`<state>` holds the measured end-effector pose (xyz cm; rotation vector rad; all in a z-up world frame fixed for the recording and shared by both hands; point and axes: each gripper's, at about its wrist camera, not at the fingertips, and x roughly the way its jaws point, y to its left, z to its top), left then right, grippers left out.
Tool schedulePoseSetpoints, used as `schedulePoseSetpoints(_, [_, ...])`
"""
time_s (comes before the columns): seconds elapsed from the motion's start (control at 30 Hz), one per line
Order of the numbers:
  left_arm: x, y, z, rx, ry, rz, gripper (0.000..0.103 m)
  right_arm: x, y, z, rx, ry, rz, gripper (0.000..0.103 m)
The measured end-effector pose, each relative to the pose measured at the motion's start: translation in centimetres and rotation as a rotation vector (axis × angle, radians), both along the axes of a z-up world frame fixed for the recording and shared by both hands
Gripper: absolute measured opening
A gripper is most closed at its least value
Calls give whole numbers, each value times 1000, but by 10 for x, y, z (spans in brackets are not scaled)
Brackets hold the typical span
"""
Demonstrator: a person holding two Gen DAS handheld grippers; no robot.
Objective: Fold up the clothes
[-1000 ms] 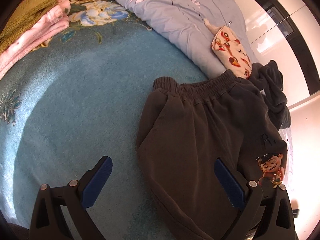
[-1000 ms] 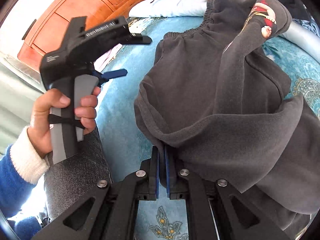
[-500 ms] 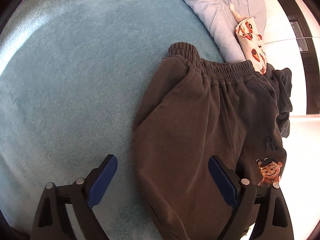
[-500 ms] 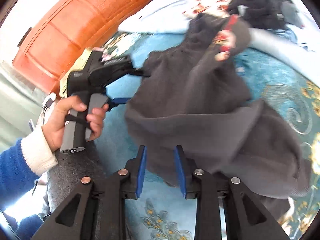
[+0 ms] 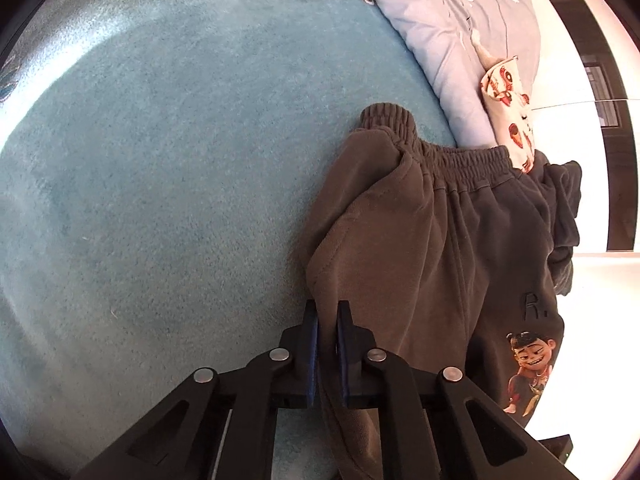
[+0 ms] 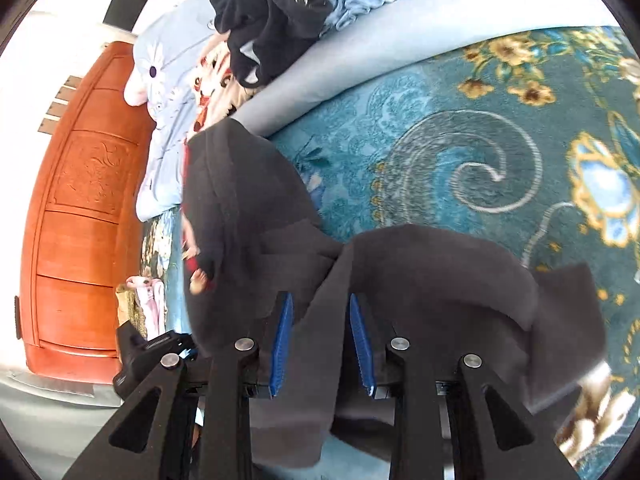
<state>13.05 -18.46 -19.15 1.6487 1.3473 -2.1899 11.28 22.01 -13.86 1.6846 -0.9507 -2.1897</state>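
Dark grey sweatpants (image 5: 432,248) with an elastic waistband and a cartoon print lie on the teal blanket (image 5: 160,180). My left gripper (image 5: 327,320) is shut on the pants' left edge fold. In the right wrist view the same pants (image 6: 420,280) lie bunched under my right gripper (image 6: 322,320), whose jaws stand open with a fold of the fabric between the blue pads (image 6: 282,340), not pinched. The left gripper's body (image 6: 148,356) shows at the lower left of that view.
A grey flowered quilt (image 5: 460,40) with a cartoon-print garment (image 5: 510,108) lies beyond the pants. A heap of dark clothes (image 6: 280,12) sits on the quilt. An orange wooden headboard (image 6: 80,208) stands behind. Folded pink clothes (image 6: 148,304) lie near it.
My left gripper moved down to the pants' left edge and shut on it. My right gripper let go of the fabric, opened and swung over the pants.
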Motion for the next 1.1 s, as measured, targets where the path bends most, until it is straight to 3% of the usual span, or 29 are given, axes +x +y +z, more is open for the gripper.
schedulePoseSetpoints(0.13, [6,-6,15,3,87,32,8,-20,-11,-32,60,-146,-5,31])
schedulePoseSetpoints(0.2, [9,-15,24,23,137,69,8,-18,-13,-38,49,-186,-14,24])
schedulePoseSetpoints(0.23, [13,-18,29,33,161,88,7,-16,-11,-38,27,-186,-17,6])
schedulePoseSetpoints(0.37, [7,-38,42,68,228,118,7,-21,4,-18,-16,-145,-61,3])
schedulePoseSetpoints(0.5, [-26,-36,105,56,370,72,7,-45,22,73,55,103,-96,3])
schedulePoseSetpoints(0.63, [-47,-17,204,-34,630,-49,7,-42,32,195,90,469,-111,3])
schedulePoseSetpoints(0.7, [-41,-8,235,-90,720,-99,8,-27,34,248,133,640,-114,3])
schedulePoseSetpoints(0.73, [-36,-6,238,-113,735,-111,8,-18,35,244,138,629,-113,3])
schedulePoseSetpoints(0.8, [-28,-5,229,-151,714,-113,8,0,37,237,148,609,-112,3])
schedulePoseSetpoints(0.93, [-10,-18,152,-146,446,-27,8,35,42,221,167,562,-108,3])
schedulePoseSetpoints(1.03, [8,-30,98,-103,281,45,8,61,45,145,146,358,-95,3])
schedulePoseSetpoints(1.1, [21,-34,79,-93,232,73,8,77,47,98,111,229,-100,3])
